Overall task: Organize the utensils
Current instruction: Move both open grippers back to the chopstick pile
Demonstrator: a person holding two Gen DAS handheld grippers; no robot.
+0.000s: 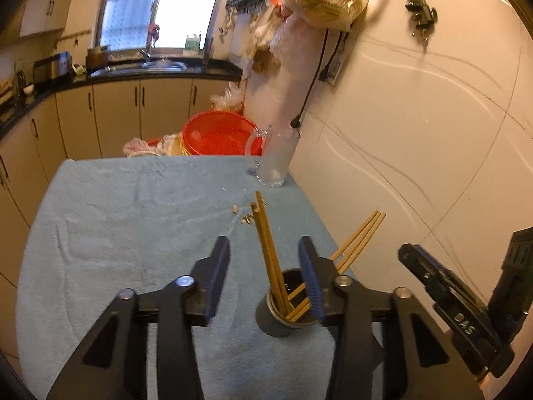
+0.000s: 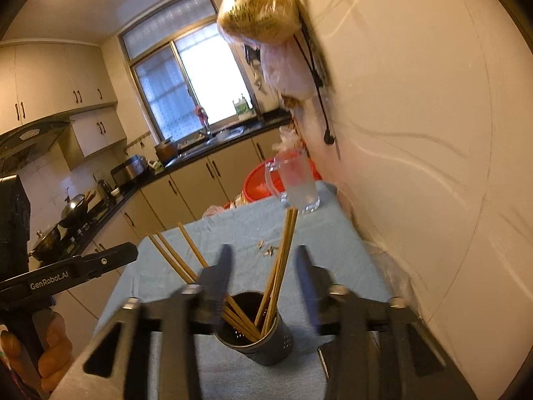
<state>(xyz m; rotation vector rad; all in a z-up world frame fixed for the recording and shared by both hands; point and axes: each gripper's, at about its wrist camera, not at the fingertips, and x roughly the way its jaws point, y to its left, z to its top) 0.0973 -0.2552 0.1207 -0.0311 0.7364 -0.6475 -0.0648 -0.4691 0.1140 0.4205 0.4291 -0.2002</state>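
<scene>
Since the desk (image 1: pixel 116 220), covered in a blue cloth, carries no loose utensils, the task is judged nearly done. A glass mug (image 1: pixel 276 156) stands at the far edge by the wall. A dark holder (image 2: pixel 260 333) sits near the front, and the chopsticks (image 1: pixel 269 250) are fanned upright inside it. Both the left gripper (image 1: pixel 265 280) and right gripper (image 2: pixel 263 286) are held above it, jaws apart and empty. Next, only withdrawal seems called for.

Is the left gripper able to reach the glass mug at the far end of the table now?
Probably yes. The left gripper is open and empty, and only bare cloth and small crumbs lie before the glass mug; the chopsticks need skirting.
</scene>
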